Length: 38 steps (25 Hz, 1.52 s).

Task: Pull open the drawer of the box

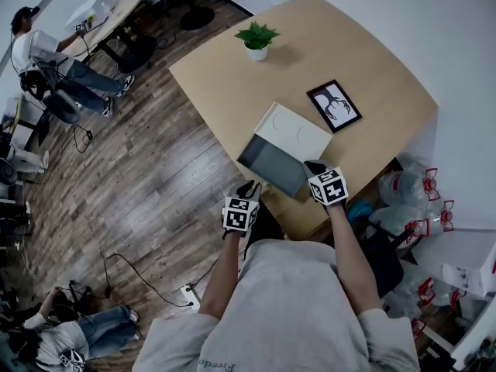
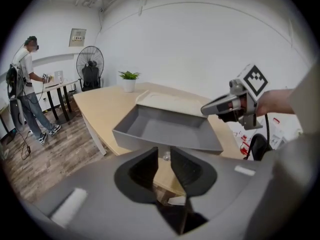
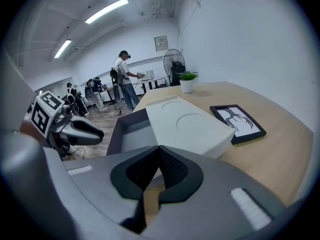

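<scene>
Drawer (image 1: 271, 165) rear hidden inside box (image 1: 294, 130)

Left gripper view: the left gripper's (image 2: 164, 149) body covers the lower front wall of the drawer (image 2: 165, 129), and the knob (image 2: 165, 155) between the jaw tips is too small to tell if either jaw touches it. Right gripper view: the right gripper's (image 3: 159, 146) body hides the near corner of the box (image 3: 187, 121). Head view: the person's torso (image 1: 287, 308) covers the table's (image 1: 349, 45) near edge, and a seated person (image 1: 77, 335) at lower left is cut off by the picture's edge.
</scene>
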Each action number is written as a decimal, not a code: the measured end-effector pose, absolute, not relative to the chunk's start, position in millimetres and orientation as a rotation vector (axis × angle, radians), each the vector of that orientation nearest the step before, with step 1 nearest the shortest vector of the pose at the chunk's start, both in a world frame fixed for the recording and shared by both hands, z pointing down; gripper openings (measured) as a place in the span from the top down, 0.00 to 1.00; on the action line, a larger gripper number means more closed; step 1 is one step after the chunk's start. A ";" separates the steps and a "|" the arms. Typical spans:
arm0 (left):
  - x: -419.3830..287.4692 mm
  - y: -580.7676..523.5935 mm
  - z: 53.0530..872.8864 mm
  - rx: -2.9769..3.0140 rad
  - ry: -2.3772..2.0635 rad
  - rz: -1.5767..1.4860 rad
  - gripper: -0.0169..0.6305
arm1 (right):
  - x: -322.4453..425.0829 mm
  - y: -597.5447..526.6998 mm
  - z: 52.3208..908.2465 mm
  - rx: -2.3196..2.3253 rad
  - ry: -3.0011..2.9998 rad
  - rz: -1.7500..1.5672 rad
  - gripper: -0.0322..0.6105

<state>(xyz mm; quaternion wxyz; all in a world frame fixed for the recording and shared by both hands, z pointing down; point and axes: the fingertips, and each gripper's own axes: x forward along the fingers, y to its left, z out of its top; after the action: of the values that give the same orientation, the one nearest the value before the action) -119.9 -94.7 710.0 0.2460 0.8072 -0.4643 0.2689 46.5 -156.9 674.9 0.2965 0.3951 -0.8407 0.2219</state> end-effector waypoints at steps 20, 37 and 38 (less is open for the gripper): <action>-79.1 -89.9 643.7 2.319 -1.321 0.601 0.77 | 63.3 -100.9 630.2 1.252 -2.479 0.647 0.95; -72.7 -94.6 640.5 2.318 -1.334 0.602 0.89 | 54.4 -97.6 636.8 1.187 -2.503 0.684 0.95; -72.6 -94.0 641.3 2.318 -1.332 0.605 0.89 | 54.0 -97.4 637.5 1.184 -2.504 0.684 0.95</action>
<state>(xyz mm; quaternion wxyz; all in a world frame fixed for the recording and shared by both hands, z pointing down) -72.6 -94.0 641.3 0.1988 0.8288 -0.4763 0.2163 54.0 -97.4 637.5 0.1436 0.4106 -0.8686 0.2372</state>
